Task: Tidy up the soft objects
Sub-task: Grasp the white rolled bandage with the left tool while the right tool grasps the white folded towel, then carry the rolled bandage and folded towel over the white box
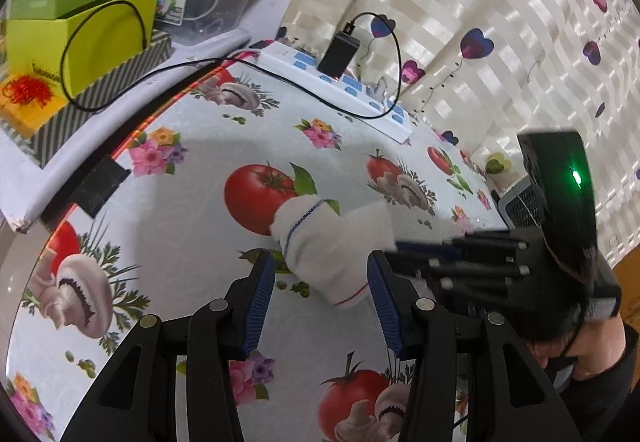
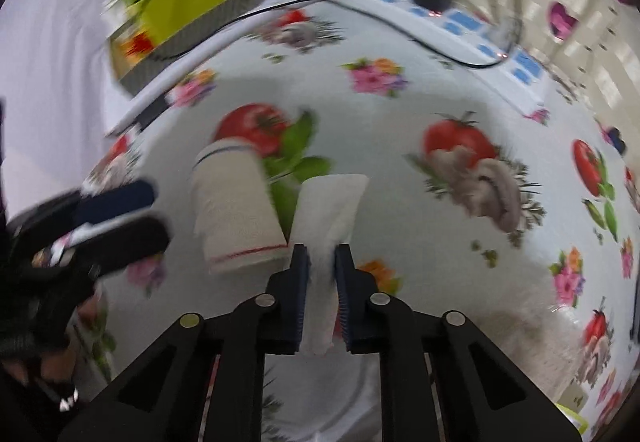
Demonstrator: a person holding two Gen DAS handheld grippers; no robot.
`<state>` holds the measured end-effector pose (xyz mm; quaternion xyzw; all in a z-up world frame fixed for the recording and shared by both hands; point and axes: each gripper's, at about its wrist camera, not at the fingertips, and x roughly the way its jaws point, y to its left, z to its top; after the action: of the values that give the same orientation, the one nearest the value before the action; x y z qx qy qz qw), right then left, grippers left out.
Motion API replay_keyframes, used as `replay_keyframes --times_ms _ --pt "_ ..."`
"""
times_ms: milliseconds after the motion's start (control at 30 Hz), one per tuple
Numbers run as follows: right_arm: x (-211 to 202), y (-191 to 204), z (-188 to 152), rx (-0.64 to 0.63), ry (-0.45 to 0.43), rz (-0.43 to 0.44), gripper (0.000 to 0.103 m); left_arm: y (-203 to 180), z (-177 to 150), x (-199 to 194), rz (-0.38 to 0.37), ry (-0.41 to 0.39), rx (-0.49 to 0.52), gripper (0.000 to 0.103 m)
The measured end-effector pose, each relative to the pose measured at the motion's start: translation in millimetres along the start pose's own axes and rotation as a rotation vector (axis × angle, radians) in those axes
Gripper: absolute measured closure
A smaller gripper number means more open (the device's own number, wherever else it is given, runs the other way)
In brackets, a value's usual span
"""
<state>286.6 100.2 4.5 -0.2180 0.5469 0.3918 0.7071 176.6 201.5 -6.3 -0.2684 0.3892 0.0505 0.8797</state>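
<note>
A rolled white towel (image 1: 320, 242) with a blue stripe at one end and a red stripe at the other lies on the patterned tablecloth (image 1: 192, 209). My left gripper (image 1: 322, 262) is open, and the roll's near end lies between its fingertips without touching the pads. In the right wrist view the same roll (image 2: 236, 205) lies left of a plain white folded cloth (image 2: 330, 201). My right gripper (image 2: 322, 254) is shut on that cloth's near end. From the left wrist view the right gripper (image 1: 400, 248) comes in from the right, with the plain cloth (image 1: 370, 219) at its tips.
A white power strip (image 1: 340, 81) with a black adapter and cable lies at the table's far edge by the curtain. Green boxes (image 1: 80, 33) stand on a striped box at the far left. A person's head (image 1: 560, 338) shows low on the right. The left gripper (image 2: 124, 217) sits left of the roll.
</note>
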Motion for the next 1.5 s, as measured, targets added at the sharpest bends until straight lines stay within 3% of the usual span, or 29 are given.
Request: replay_keyframes --times_ms 200,400,667,1033,1500 --pt "-4 19 -12 -0.052 0.0 0.047 0.092 9 -2 1 0.026 0.008 -0.023 0.055" --pt "-3 13 -15 -0.007 -0.012 0.043 0.092 -4 -1 19 0.032 0.048 0.028 0.055" --pt "-5 5 -19 0.03 -0.022 0.028 0.092 -10 2 47 0.019 0.103 0.017 0.054" --pt "-27 -4 -34 0.069 -0.087 0.007 0.092 -29 -5 25 0.094 0.017 0.113 0.061" --pt "-122 2 -83 0.178 -0.367 0.059 0.092 -75 -33 -60 0.134 -0.137 0.219 0.061"
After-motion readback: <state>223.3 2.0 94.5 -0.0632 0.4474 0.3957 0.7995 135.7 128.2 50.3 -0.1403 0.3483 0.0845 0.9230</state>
